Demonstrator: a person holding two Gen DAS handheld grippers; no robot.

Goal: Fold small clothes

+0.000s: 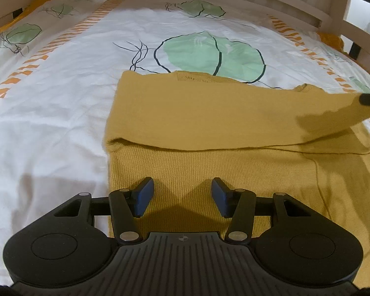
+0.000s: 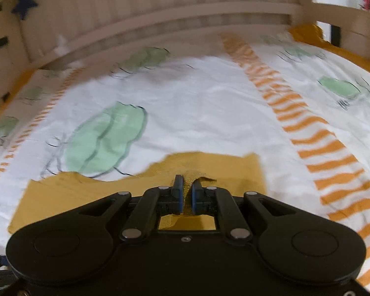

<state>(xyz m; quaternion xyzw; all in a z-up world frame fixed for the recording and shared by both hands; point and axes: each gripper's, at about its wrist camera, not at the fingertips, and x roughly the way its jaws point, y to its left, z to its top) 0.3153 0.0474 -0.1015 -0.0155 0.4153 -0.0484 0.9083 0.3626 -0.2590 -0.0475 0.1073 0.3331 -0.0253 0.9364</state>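
Mustard knit garment (image 1: pixel 209 113) is lying on the leaf-print bedsheet (image 1: pixel 61 93), partly folded. Right gripper (image 2: pixel 187 197) is pinching its right-hand edge, pads pressed together on fabric. Left gripper (image 1: pixel 182 197) is hovering spread above the near panel, holding nothing. Step judged: side fold; next move calls for carrying the pinched edge across the body.

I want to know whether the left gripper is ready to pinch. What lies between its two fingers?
Only the mustard knit garment under the left gripper, seen in the left wrist view. Its open pads do not press the cloth.
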